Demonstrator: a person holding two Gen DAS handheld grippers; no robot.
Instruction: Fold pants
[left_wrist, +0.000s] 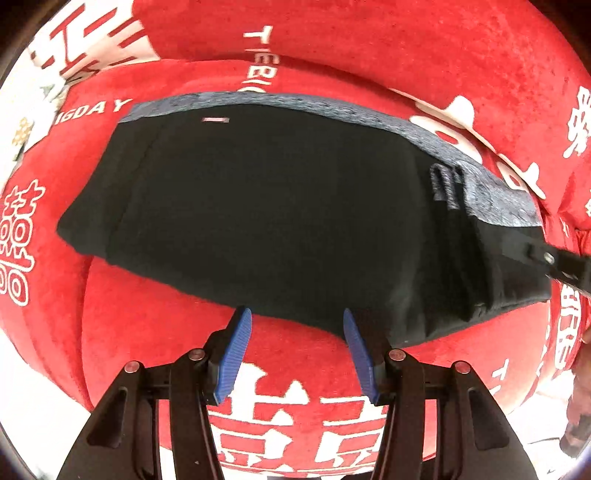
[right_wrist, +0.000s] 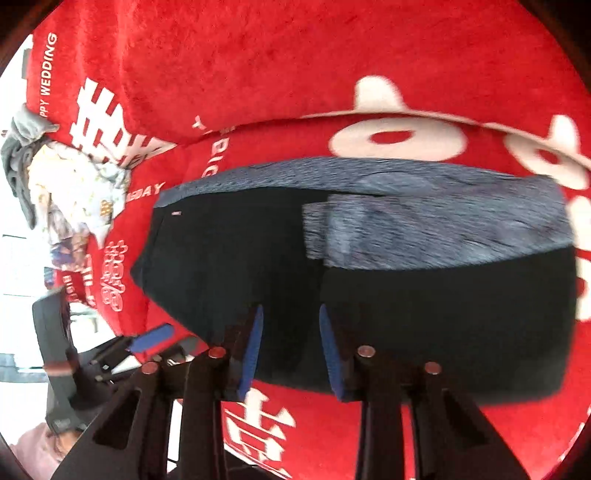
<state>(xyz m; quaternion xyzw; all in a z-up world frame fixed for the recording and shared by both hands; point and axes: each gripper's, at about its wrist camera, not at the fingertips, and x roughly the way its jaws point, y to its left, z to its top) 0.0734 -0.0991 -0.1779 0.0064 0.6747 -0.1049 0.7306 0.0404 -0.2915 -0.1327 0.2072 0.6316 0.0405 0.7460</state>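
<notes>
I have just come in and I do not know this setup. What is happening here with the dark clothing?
A person holding two grippers is folding black pants with a grey waistband on a red blanket. The pants lie as a compact bundle. The left gripper is open at the near edge of the pants, gripping nothing. The right gripper is also open, its fingers over the near edge. A pile of other clothes lies to one side.
</notes>
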